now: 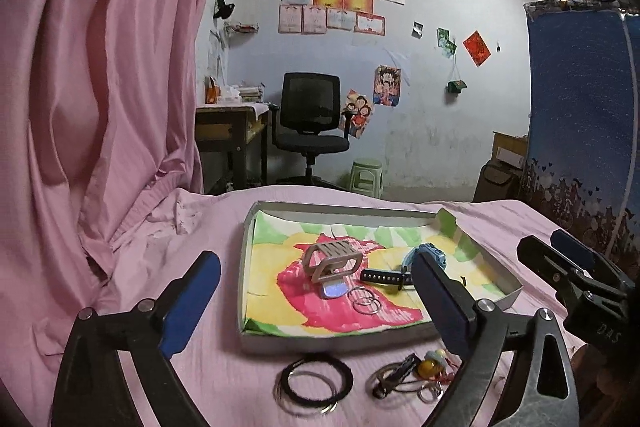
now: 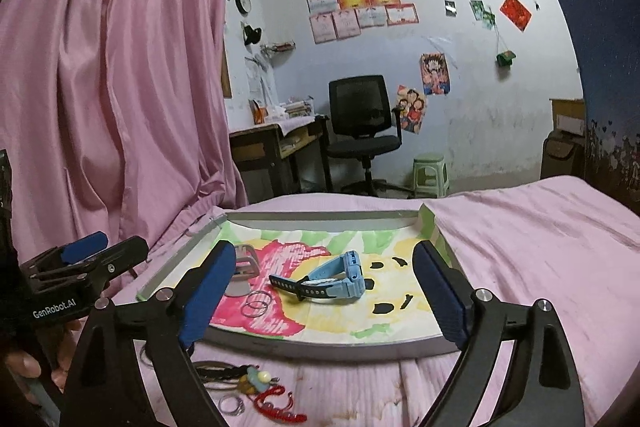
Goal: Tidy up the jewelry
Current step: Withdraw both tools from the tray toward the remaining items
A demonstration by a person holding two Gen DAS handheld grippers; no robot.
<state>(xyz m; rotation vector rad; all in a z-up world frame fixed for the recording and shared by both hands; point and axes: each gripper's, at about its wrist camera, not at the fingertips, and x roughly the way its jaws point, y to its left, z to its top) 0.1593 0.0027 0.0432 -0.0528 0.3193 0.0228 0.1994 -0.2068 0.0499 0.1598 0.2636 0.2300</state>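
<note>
A shallow white tray (image 1: pixel 248 247) lined with a bright drawing lies on the pink bed. In it are a beige hair claw (image 1: pixel 332 259), a blue watch (image 1: pixel 404 267) with a dark strap, and two silver rings (image 1: pixel 364 301). My left gripper (image 1: pixel 316 259) hovers open before the tray, with nothing between its fingers. My right gripper (image 2: pixel 324 253) is open too, over the tray's near rim (image 2: pixel 320 341), with the watch (image 2: pixel 332 279) beyond it. On the sheet in front lie black and silver bangles (image 1: pixel 316 381), a keyring bundle with a charm (image 1: pixel 416 373) and a red cord bracelet (image 2: pixel 276 407).
A pink curtain (image 1: pixel 100 87) hangs close on the left. A blue patterned panel (image 1: pixel 580 127) stands at the right. Beyond the bed are a black office chair (image 1: pixel 310 119), a wooden desk (image 1: pixel 228 131) and a green stool (image 1: pixel 366 177). A hand (image 2: pixel 24 363) holds the left gripper.
</note>
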